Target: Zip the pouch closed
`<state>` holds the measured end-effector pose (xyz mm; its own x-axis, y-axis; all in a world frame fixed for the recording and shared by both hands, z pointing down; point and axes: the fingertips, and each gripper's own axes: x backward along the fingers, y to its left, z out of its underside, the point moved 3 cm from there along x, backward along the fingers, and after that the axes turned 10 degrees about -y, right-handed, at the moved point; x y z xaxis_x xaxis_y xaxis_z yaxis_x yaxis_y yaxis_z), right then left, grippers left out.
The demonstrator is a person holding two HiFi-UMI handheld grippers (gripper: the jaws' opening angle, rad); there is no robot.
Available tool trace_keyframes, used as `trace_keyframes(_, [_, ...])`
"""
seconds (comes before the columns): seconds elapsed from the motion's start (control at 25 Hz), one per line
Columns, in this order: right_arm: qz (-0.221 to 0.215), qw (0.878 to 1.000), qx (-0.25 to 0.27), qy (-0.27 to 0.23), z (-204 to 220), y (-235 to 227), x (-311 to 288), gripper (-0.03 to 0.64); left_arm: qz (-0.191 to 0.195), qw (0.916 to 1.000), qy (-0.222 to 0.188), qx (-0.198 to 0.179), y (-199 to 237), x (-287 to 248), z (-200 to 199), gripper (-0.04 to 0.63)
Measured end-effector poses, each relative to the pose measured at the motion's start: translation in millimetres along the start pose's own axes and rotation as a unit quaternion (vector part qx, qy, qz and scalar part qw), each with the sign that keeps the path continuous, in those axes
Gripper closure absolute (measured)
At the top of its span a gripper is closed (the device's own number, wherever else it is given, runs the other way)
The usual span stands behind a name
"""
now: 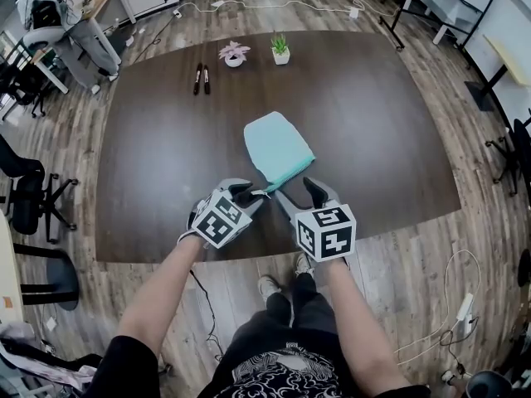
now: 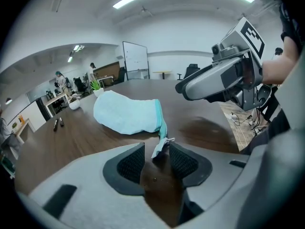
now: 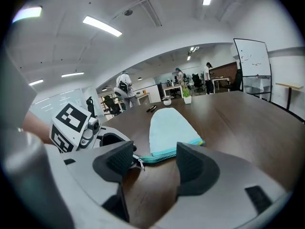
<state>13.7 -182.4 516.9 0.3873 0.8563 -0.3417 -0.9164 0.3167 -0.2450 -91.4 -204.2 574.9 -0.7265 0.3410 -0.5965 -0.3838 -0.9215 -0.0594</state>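
Near the front edge of the tabletop (image 1: pixel 373 114), the head view shows the pouch (image 1: pixel 278 149) just ahead of my left gripper (image 1: pixel 247 194) and right gripper (image 1: pixel 299 191); the left gripper view has my unclenched jaws flanking the zipper pull (image 2: pixel 159 147), which I should pinch squarely; the right gripper view has wide-apart jaws facing the zipper edge (image 3: pixel 164 157), best clamped as a brace.

Pouch (image 1: pixel 278 149) on table (image 1: pixel 373 123); pens (image 1: pixel 202 79), pots (image 1: pixel 280 52) behind; left claw (image 1: pixel 251 196), right claw (image 1: pixel 294 189) before.
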Motion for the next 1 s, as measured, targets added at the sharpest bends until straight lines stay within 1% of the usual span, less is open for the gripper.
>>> trace_keyframes(0.08, [-0.001,1.000,0.002,0.003,2,-1,1,0.338,-0.002,1.0000,0.002,-0.002,1,-1,1,0.444])
trace_keyframes(0.2, [-0.001,1.000,0.002,0.005,2,-3,2,0.339,-0.001,1.0000,0.005,-0.002,2,-3,1,0.484])
trace_keyframes(0.36, [-0.003,1.000,0.002,0.007,2,-6,3,0.339,0.009,0.9998,0.012,-0.010,-3,-6,3,0.506])
trace_keyframes(0.52, [-0.006,1.000,0.003,0.011,2,-8,3,0.341,0.014,0.9999,0.003,-0.004,-5,-6,-2,0.549])
trace_keyframes(0.8, [-0.019,1.000,0.005,0.013,0,-9,5,0.342,0.025,0.9979,-0.011,0.059,-7,-4,-14,0.565])
trace_keyframes(1.0, [-0.031,0.999,0.010,0.012,-7,-10,4,0.367,0.024,0.9927,-0.033,0.113,-2,3,-30,0.568])
